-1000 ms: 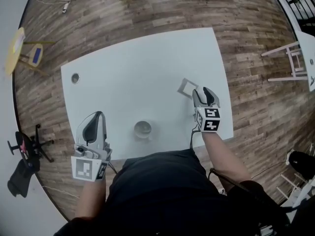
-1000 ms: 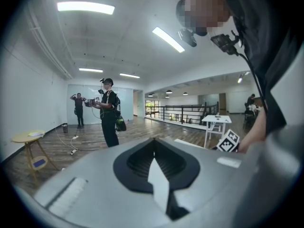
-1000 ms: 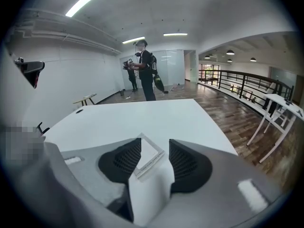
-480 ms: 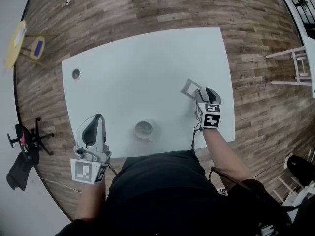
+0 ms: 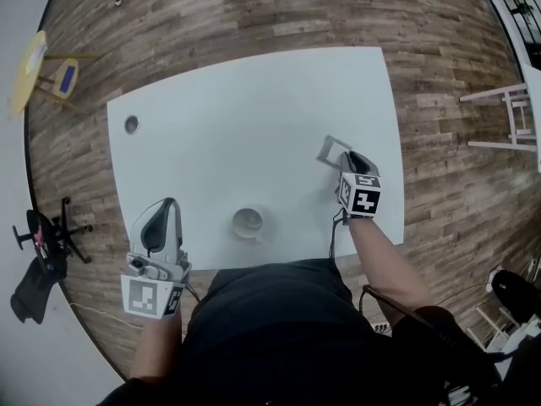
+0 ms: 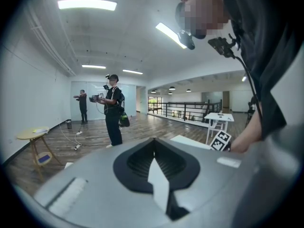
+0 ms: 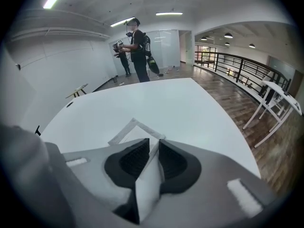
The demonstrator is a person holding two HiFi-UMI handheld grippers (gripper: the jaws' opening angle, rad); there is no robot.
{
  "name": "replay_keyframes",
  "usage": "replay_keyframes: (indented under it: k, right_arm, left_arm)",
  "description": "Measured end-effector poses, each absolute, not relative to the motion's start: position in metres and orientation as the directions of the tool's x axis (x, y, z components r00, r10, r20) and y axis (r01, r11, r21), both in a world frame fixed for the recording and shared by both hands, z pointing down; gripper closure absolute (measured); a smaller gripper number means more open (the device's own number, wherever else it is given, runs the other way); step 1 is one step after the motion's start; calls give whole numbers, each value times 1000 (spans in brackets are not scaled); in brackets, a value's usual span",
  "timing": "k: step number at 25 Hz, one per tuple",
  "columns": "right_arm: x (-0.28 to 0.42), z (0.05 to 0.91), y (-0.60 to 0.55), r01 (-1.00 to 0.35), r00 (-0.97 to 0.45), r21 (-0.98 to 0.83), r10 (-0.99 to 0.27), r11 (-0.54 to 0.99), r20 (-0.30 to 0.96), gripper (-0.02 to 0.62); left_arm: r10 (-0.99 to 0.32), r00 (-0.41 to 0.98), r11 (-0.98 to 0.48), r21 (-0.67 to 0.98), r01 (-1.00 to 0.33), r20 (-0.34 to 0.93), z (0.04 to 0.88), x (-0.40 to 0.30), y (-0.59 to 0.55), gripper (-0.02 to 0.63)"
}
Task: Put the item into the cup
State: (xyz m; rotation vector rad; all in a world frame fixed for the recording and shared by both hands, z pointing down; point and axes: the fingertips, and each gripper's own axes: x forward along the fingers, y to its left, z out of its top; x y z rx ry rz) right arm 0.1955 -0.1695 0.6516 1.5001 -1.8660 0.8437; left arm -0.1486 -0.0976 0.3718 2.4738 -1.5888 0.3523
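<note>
Head view: the white cup (image 5: 248,222) sat near the front edge of the table (image 5: 254,108), with the flat square packet (image 5: 334,149) well off to its right and the right gripper (image 5: 351,159) at the packet's near corner. Left gripper view: the left gripper (image 6: 153,148) was clamped shut on nothing. Right gripper view: the jaws were closing with the packet's edge between them. The pads probably weren't pressing on it, but that was hard to see.

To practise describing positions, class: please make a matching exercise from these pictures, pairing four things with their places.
1 white round cup
2 flat square grey-edged packet
3 left gripper
4 small round grey hole

A far left corner of the white table
B table's right side
C near left corner, jaws together
D near edge, middle

Pairs: 1-D, 2-B, 3-C, 4-A
</note>
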Motion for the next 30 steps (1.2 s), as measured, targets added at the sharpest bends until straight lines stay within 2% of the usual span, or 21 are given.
replay_keyframes:
  k: [9,14,30]
  right_arm:
    - [200,653,-174,-976,-219,-181,-614,125,758,583]
    - [199,651,-173,-973,-226,-198,-618,114,753,588]
    - [186,610,-162,-969,-246,-191,-694,157,676,589]
  left_arm:
    - [-875,391,-408,0,-913,285,369,-156,-91,606]
    - [-878,398,-424,-45,-905,266,369,-163,-84,606]
    - [-893,405,-412,5,-911,196,356,-157,-73,606]
